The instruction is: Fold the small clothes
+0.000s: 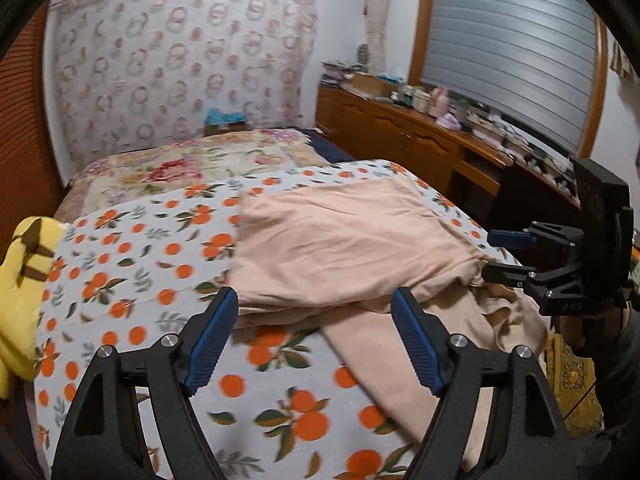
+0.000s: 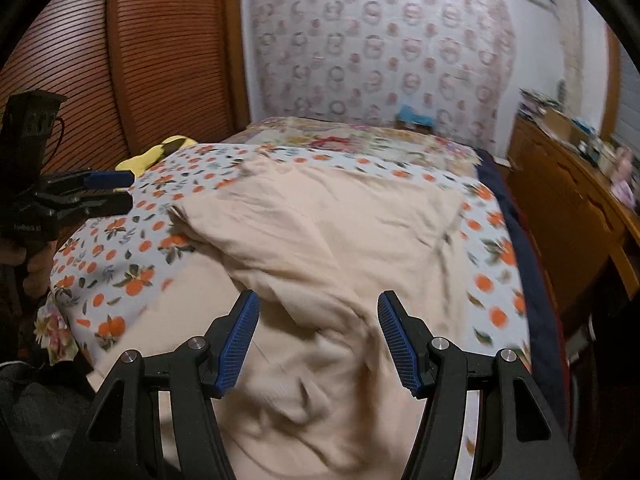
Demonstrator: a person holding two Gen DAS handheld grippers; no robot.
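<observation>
Both wrist views face the bed (image 1: 120,248) closely — sharing it.

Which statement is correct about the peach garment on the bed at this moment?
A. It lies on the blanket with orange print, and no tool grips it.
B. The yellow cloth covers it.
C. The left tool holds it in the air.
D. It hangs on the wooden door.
A: the peach garment rests on the orange-print blanket, and both the left tool and the right tool stand open with nothing pinched.
</observation>
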